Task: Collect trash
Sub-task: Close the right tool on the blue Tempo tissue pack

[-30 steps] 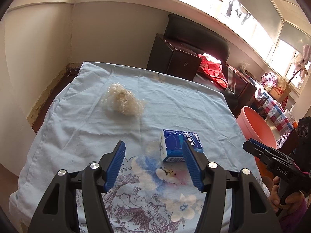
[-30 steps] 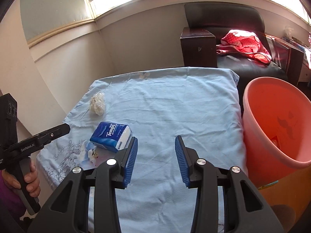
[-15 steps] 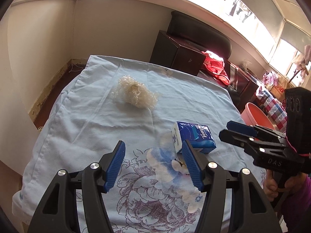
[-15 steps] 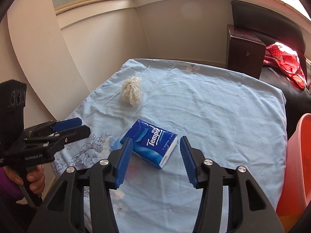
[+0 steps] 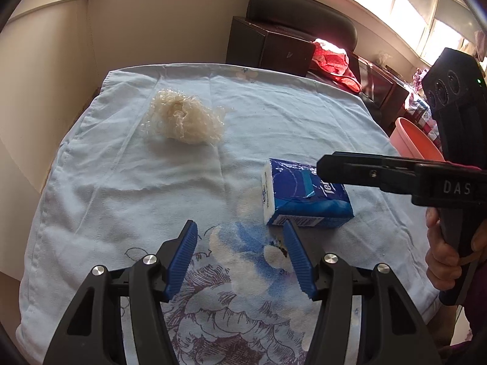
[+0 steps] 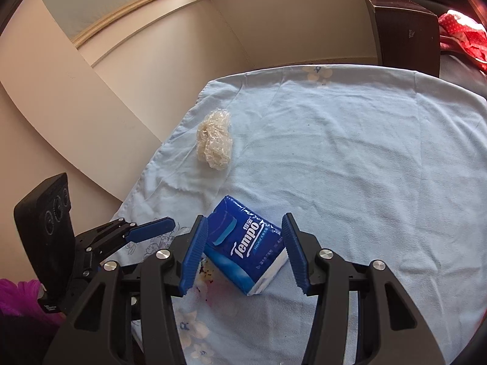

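A tabletop [image 6: 350,152] covered by a pale blue cloth with a flower print at its near edge is seen from both wrist views. A blue tissue pack [image 6: 246,249] lies near that near edge, on the flowered part of the cloth. The right gripper [image 6: 245,249] is lowered around the pack, its blue pads standing on either side of it; the jaws are spread and no pressing on the pack can be made out. The jaws were opened a little wider within the last second and have held since. The left gripper [image 5: 239,258] is held over the near edge with its jaws spread wide and nothing between them; the pack lies just beyond its right pad. A crumpled plastic wad [image 5: 182,120] rests apart from the pack, toward the far left corner. A pink bucket [image 5: 411,140] is seen off the right edge.
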Tool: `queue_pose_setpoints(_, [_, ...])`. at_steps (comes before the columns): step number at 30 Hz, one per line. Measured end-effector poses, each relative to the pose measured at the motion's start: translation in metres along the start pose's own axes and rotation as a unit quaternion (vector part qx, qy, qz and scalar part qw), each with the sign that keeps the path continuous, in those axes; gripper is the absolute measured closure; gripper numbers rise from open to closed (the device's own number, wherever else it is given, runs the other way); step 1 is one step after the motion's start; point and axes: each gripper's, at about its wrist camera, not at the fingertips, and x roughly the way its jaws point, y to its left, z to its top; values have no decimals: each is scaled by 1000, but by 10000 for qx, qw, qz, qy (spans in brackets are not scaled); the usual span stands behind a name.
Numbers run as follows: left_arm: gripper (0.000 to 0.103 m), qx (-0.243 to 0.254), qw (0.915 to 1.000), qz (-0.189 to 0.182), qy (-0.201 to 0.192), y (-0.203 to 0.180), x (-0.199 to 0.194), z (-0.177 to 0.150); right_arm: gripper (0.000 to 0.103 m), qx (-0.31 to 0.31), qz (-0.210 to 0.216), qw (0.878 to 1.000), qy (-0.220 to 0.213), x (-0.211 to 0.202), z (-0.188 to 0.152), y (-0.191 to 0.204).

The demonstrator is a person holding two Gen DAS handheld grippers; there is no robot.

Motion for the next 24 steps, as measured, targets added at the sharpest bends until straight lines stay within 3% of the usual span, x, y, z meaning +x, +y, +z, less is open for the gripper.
queue_pose_setpoints(6, [47, -178, 9998, 47, -11, 6, 7, 14, 51, -370, -45, 9992, 159, -2, -12, 14])
queue_pose_setpoints(9, [47, -299, 9995, 64, -78, 13, 5, 19, 51, -587, -273, 9978, 129, -3, -14, 24])
queue_pose_setpoints(13, [47, -572, 9981, 7, -232, 30, -5, 23, 51, -865, -881, 9923, -20, 0, -13, 35])
queue_pose_setpoints(18, [45, -956, 9944, -43, -453, 49, -18, 29, 51, -1167, -1275, 9849, 84, 16, -18, 47])
queue_pose_setpoints(24, [44, -1259, 9906, -140, -516, 58, -17, 42, 51, -1207, -1545, 9805, -105, 20, -18, 53])
